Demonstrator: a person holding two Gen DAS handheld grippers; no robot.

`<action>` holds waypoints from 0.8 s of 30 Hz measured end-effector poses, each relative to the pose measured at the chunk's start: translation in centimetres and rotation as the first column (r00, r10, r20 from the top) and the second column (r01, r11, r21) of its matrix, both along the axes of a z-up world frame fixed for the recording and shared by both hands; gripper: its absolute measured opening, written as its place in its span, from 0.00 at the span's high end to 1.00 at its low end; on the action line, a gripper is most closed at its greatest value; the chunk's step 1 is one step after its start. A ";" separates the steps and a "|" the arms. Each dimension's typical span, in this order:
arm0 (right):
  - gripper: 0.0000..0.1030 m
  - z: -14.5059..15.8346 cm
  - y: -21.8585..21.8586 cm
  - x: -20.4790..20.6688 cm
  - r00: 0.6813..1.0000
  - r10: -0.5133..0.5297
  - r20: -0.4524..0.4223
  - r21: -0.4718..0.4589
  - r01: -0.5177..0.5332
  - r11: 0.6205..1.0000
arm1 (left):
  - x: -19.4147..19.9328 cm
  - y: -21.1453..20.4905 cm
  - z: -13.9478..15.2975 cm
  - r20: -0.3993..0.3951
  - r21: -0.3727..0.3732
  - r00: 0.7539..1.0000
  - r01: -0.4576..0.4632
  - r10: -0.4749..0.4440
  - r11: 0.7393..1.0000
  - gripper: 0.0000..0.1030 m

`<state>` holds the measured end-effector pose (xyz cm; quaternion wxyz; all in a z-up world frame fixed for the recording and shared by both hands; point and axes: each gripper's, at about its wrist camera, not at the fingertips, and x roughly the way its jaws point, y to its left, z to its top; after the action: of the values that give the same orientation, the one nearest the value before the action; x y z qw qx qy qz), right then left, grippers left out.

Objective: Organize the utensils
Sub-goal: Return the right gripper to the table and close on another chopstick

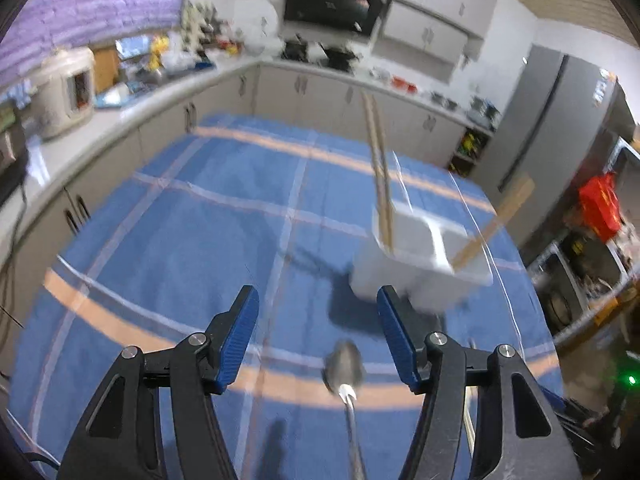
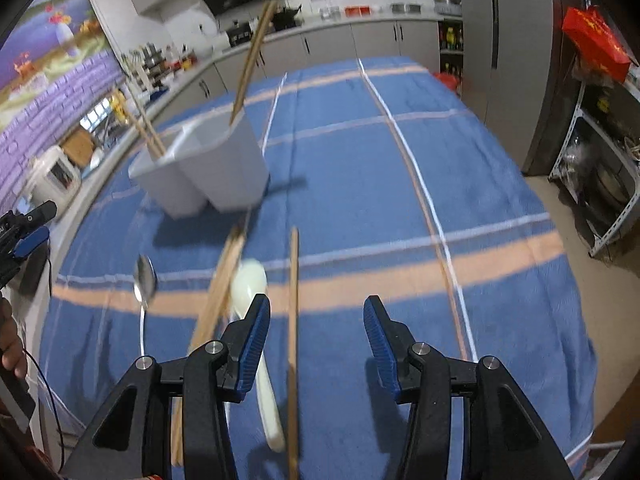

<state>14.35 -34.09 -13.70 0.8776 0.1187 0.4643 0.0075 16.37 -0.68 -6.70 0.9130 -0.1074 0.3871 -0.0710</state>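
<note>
We see chopsticks already standing in white two-compartment plastic holder (image 2: 208, 168); steel spoon (image 2: 145, 276), white spoon (image 2: 250, 284), loose wooden chopsticks (image 2: 294, 320) left on bench; left tool (image 1: 318, 312) and right tool (image 2: 316, 320) both spread, empty.

No text, label, brand or number can be read in either view. The red box (image 2: 596, 42) on the shelf carries yellowish markings, and the refrigerator door (image 1: 560, 120) bears a small sticker, but both are too blurred to make out.
</note>
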 end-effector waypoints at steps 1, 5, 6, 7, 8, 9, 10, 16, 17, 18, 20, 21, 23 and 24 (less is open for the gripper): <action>0.49 -0.4 0.2 -0.3 1.000 0.012 -0.007 -0.003 -0.012 1.000 | -0.3 -0.8 -0.6 -0.017 -0.004 1.000 0.026 -0.026 1.000 0.42; 0.49 -1.7 1.5 -0.8 0.997 0.071 -0.029 -0.044 -0.072 0.996 | -1.6 -5.4 -3.8 -0.087 -0.005 0.982 0.165 -0.165 0.986 0.42; 0.49 -1.9 1.8 -0.9 0.996 0.082 -0.033 -0.056 -0.084 0.995 | -2.2 -6.9 -5.0 -0.115 -0.012 0.969 0.219 -0.219 0.976 0.42; 0.49 -2.3 2.1 -1.1 0.995 0.094 -0.036 -0.070 -0.096 0.993 | -2.3 -7.7 -5.7 -0.133 -0.018 0.959 0.251 -0.251 0.968 0.42; 0.49 -2.4 2.4 -1.1 0.994 0.098 -0.038 -0.078 -0.101 0.992 | -2.6 -8.9 -6.7 -0.155 -0.021 0.944 0.291 -0.291 0.957 0.42; 0.49 -2.7 2.5 -1.2 0.994 0.104 -0.042 -0.086 -0.107 0.991 | -2.5 -9.6 -7.3 -0.168 -0.018 0.937 0.307 -0.306 0.951 0.42; 0.49 -2.9 2.6 -1.2 0.993 0.106 -0.044 -0.090 -0.110 0.990 | -2.7 -10.5 -8.2 -0.190 -0.005 0.926 0.331 -0.326 0.944 0.46; 0.49 -3.7 2.6 -1.1 0.994 0.104 -0.045 -0.114 -0.109 0.987 | -2.4 -12.5 -10.3 -0.221 0.061 0.907 0.379 -0.358 0.923 0.72; 0.49 -3.7 2.6 -1.0 0.993 0.106 -0.043 -0.120 -0.111 0.987 | -2.3 -12.6 -10.3 -0.220 0.062 0.906 0.383 -0.361 0.922 0.72; 0.49 -3.7 2.7 -0.9 0.993 0.109 -0.042 -0.131 -0.113 0.985 | -2.1 -12.5 -10.3 -0.219 0.062 0.906 0.384 -0.363 0.921 0.75; 0.49 -3.7 2.9 -0.7 0.993 0.114 -0.039 -0.152 -0.119 0.981 | -1.8 -12.4 -10.1 -0.212 0.073 0.906 0.388 -0.366 0.919 0.78; 0.49 -3.7 3.0 -0.6 0.992 0.116 -0.039 -0.164 -0.121 0.979 | -1.8 -12.6 -10.0 -0.211 0.080 0.904 0.395 -0.372 0.915 0.78; 0.49 -3.9 3.4 -0.2 0.992 0.120 -0.040 -0.197 -0.126 0.972 | -1.9 -13.1 -10.0 -0.201 0.123 0.903 0.407 -0.379 0.905 0.79; 0.49 -3.9 3.6 0.0 0.992 0.122 -0.042 -0.212 -0.128 0.969 | -1.9 -13.5 -9.9 -0.195 0.158 0.903 0.415 -0.383 0.896 0.79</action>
<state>14.32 -30.51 -17.61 0.8763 -0.0059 0.4816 0.0111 14.44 -14.20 -16.56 0.8512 0.0592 0.4772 -0.2101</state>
